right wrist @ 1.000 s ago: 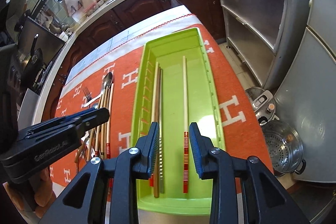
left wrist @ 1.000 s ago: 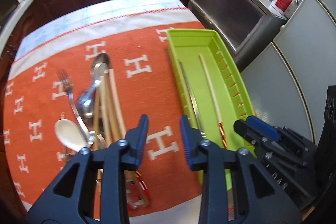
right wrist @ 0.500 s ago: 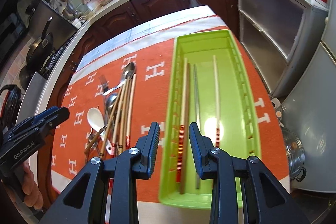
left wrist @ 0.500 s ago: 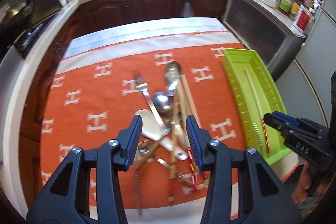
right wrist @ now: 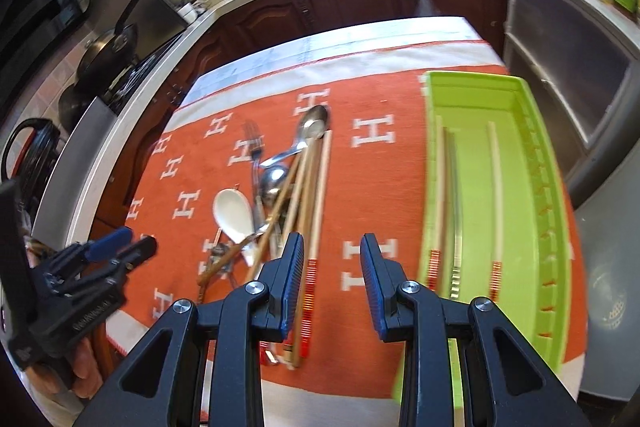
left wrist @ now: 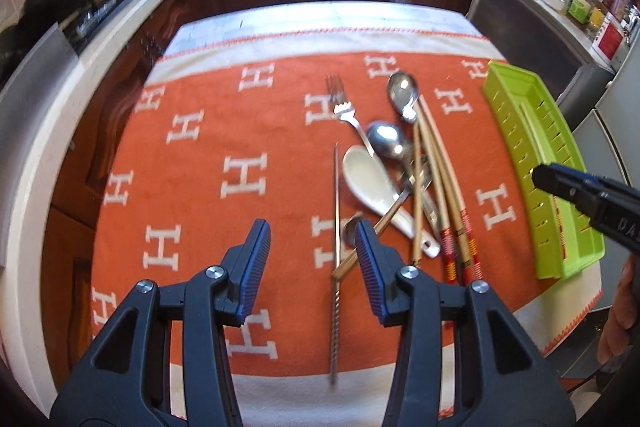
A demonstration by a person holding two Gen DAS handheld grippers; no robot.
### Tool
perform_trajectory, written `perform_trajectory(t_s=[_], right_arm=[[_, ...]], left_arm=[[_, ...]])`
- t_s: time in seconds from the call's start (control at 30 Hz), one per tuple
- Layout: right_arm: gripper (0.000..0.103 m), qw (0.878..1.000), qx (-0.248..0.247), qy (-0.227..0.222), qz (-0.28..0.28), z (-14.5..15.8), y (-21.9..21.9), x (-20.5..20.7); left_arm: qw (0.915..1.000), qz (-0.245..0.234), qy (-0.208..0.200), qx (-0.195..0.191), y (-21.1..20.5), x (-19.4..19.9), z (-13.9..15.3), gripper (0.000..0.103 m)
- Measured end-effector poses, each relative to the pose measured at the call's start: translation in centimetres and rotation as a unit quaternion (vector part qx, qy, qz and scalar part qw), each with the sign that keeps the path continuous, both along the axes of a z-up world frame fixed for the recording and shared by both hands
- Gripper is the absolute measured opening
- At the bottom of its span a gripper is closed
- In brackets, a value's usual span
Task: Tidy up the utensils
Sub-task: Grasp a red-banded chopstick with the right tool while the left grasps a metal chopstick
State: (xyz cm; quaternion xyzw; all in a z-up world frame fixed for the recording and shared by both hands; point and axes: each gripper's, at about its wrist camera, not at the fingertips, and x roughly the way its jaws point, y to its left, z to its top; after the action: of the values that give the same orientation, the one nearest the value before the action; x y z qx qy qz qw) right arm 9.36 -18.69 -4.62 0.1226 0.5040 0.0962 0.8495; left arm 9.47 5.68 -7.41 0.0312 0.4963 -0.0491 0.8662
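- Since a second ago: the left gripper [left wrist: 312, 267] has swung left, off the green tray [left wrist: 536, 163] and past the utensil pile; its jaws have just been opening, with nothing between them.
- Left gripper now: jaws parted to a middling gap over bare orange cloth [left wrist: 200, 155], left of the pile. Holds nothing.
- The right gripper [right wrist: 332, 283] has also shifted left, from over the tray to the strip of cloth between tray and pile. Jaws stand a small way apart, empty.
- Pile in the left wrist view, right of the left claw: a fork [left wrist: 344, 111] farthest left, a white ceramic spoon [left wrist: 372, 179], two metal spoons, one far [left wrist: 403, 93] and one nearer [left wrist: 386, 141], all overlapping.
- A lone metal chopstick [left wrist: 336, 227] lies near-to-far just left of the pile, apart from the rest.
- Several wooden chopsticks [left wrist: 440, 179] with red-banded near ends lie across the pile's right side, some crossing the spoon handles.
- Tray sits at the right end of the cloth [right wrist: 376, 187]. In it: two pale chopsticks, one left [right wrist: 440, 187] and one right [right wrist: 495, 187], and a metal one [right wrist: 454, 195] beside the left one, all lengthwise.
- A hand [right wrist: 80, 367] is partly seen under the left gripper at the left edge of the right wrist view.
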Motion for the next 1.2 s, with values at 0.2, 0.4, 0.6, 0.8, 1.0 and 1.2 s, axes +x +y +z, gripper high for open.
perform_trajectory(t_s=[0.2, 0.4, 0.6, 0.8, 1.0, 1.2], right_arm=[[0.029, 0.999, 0.015, 0.014, 0.035, -1.7, 3.4, 1.6], [0.020, 0.998, 0.017, 0.036, 0.053, -4.6, 5.7, 3.4], [0.016, 0.997, 0.012, 0.057, 0.057, -7.3, 7.3, 5.0], [0.011, 0.995, 0.005, 0.075, 0.061, -9.4, 8.2, 6.1], [0.010, 0.995, 0.016, 0.082, 0.059, -10.5, 8.7, 7.1], [0.006, 0.995, 0.038, 0.083, 0.048, -10.2, 8.2, 6.9]], left_arm=[[0.9984, -0.003, 0.049, -0.029, 1.0, 0.2, -3.8, 0.041], [0.9951, -0.009, 0.087, -0.047, 1.2, 0.2, -6.3, 0.041], [0.9933, -0.025, 0.102, -0.049, 0.6, 0.4, -7.4, 0.041], [0.9931, -0.037, 0.105, -0.034, 0.1, 0.4, -7.7, 0.041], [0.9930, -0.038, 0.106, -0.035, 0.1, 0.3, -7.7, 0.041], [0.9952, -0.033, 0.091, -0.010, 0.0, 0.5, -7.7, 0.019]])
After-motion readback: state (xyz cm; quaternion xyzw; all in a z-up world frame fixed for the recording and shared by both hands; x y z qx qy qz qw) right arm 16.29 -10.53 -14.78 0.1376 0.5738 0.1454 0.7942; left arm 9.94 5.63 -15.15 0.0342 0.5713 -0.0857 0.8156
